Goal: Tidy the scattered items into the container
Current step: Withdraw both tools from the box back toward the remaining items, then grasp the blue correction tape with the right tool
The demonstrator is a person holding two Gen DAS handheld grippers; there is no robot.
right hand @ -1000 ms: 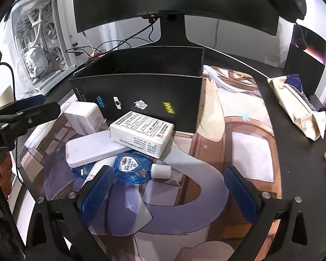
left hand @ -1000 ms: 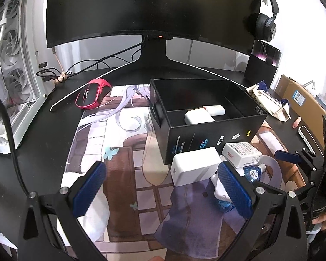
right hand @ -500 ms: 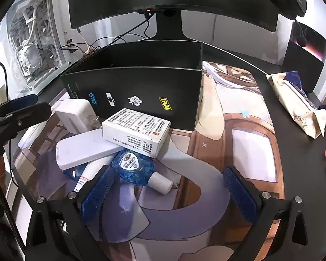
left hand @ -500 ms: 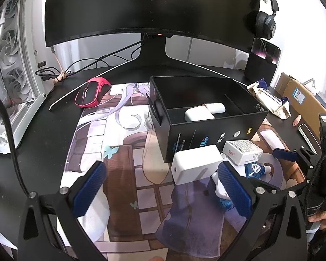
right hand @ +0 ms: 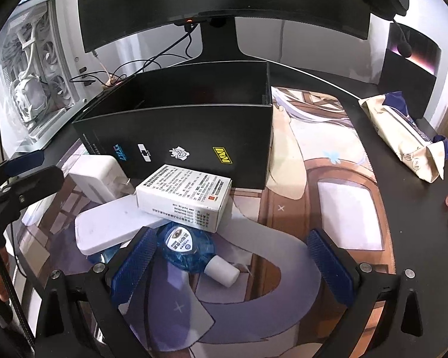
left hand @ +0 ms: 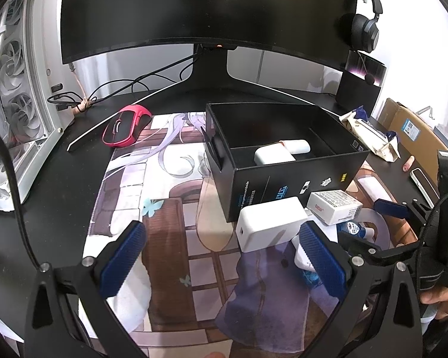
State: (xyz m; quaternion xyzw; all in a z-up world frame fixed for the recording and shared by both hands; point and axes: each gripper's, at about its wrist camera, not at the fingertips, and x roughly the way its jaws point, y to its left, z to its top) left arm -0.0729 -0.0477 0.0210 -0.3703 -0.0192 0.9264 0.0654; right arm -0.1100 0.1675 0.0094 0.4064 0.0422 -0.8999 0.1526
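Since earlier, right hand-held gripper (right hand: 233, 265) dropped closer over the blue bottle (right hand: 186, 246), lower centre. Both wide open, empty. We judge: straddle, close, carry into black box (right hand: 176, 125).

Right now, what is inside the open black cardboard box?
In the black cardboard box, the left wrist view shows a white rounded adapter block and a white capsule-shaped case. Its near wall hides the floor in front of them.
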